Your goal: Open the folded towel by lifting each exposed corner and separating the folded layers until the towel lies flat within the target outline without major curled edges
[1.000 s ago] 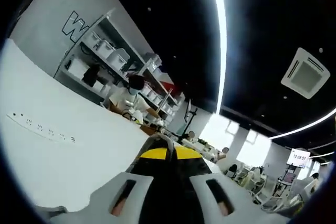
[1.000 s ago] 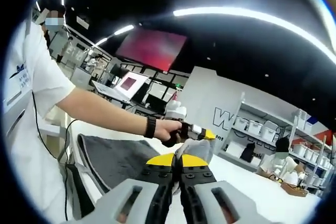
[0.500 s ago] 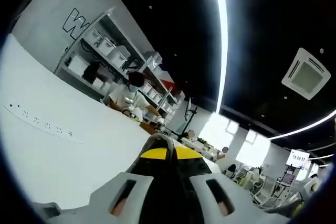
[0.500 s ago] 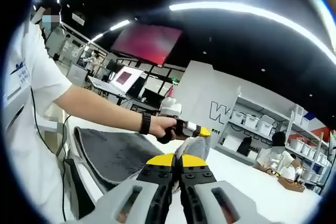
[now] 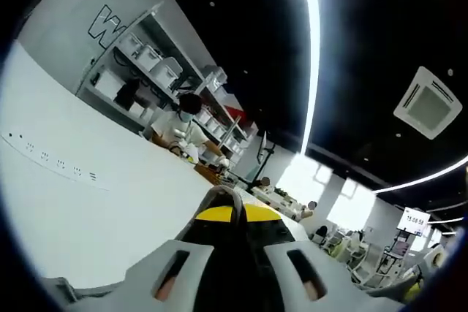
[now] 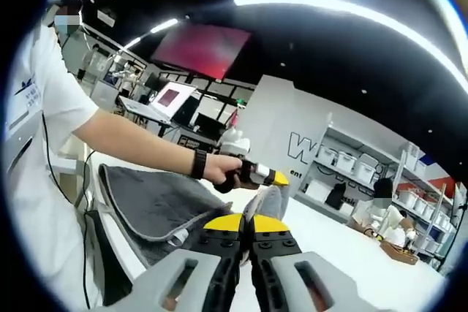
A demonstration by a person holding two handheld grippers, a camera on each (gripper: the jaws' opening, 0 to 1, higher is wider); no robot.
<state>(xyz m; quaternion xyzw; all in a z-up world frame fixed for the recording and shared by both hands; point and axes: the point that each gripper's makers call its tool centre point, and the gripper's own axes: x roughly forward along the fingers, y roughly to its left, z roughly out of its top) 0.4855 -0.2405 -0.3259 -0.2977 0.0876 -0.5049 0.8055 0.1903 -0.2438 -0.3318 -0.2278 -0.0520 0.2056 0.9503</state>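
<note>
The dark grey towel [image 6: 150,202] lies spread on the white table [image 6: 329,253] at the left of the right gripper view, its pale hem curling up by my own jaws. A raised fold of it [image 6: 272,201] hangs from the left gripper [image 6: 280,179], which a hand holds just above and beyond my right gripper [image 6: 246,223]. The right gripper's yellow tips are pressed together against the towel's near edge. In the left gripper view, the left gripper [image 5: 232,212] is shut with a grey tuft of towel [image 5: 221,196] sticking out past its tips.
A person's arm [image 6: 139,151] reaches in from the left. White table [image 5: 80,210] stretches out left of the left gripper. Shelves with white bins [image 5: 146,56] line the far wall, with a seated person [image 5: 189,118] at a bench. A red screen [image 6: 201,49] hangs overhead.
Both views have shifted slightly with the hands. In the right gripper view the hand with the left gripper has drifted a little lower and left, still holding the towel fold.
</note>
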